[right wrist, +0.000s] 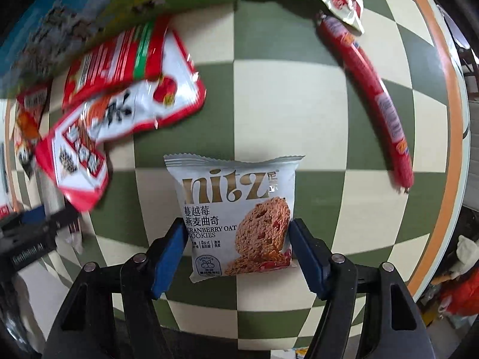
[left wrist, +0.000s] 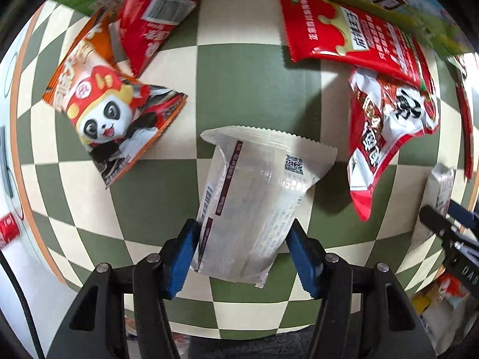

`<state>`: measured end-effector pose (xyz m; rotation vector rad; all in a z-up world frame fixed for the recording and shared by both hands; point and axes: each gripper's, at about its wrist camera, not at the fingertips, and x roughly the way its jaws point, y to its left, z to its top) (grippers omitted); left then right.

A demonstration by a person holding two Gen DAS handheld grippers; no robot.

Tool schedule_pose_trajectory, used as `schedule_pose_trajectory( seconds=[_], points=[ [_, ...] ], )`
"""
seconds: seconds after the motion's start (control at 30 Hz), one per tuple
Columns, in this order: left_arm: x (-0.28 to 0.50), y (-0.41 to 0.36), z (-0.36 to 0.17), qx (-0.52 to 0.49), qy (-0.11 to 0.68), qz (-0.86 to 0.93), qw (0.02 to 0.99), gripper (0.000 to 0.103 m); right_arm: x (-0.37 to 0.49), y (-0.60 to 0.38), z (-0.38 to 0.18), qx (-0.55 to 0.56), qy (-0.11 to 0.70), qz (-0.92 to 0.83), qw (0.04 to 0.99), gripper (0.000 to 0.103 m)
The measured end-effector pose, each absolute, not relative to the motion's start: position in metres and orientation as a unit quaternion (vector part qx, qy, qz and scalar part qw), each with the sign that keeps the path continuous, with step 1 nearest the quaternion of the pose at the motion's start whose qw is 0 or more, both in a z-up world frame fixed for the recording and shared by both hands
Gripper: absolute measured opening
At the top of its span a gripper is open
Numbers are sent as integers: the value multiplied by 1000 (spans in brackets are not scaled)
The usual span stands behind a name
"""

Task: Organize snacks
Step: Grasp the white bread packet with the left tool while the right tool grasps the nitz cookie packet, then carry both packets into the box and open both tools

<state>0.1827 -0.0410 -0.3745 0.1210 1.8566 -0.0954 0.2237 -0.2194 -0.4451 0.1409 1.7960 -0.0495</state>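
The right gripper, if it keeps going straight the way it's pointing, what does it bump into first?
Most likely the cranberry oat cookie packet. The right gripper points down at the table, and the packet's lower part already sits between its blue pads. Beneath it is the checkered tablecloth. Whether the pads are squeezing it is unclear.

A home, likely — round checkered table (left wrist: 245, 68) strewn with snack packets (left wrist: 353, 33); clutter beyond.

The right gripper (right wrist: 238, 239) grips a cookie packet (right wrist: 236, 209) between its blue pads (right wrist: 169, 245) above the checkered table (right wrist: 299, 113). A red sausage stick (right wrist: 371, 89) lies well apart.
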Motion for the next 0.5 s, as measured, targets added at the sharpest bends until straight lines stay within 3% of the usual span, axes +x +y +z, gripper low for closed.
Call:
schedule_pose_trajectory(
  seconds=[0.2, 0.5],
  points=[
    [191, -57, -390, 116, 808, -77, 572, 62, 226, -238, -448, 112, 781, -24, 614, 75],
    [204, -48, -394, 87, 809, -49, 579, 58, 229, -234, -451, 85, 787, -28, 610, 76]
  ],
)
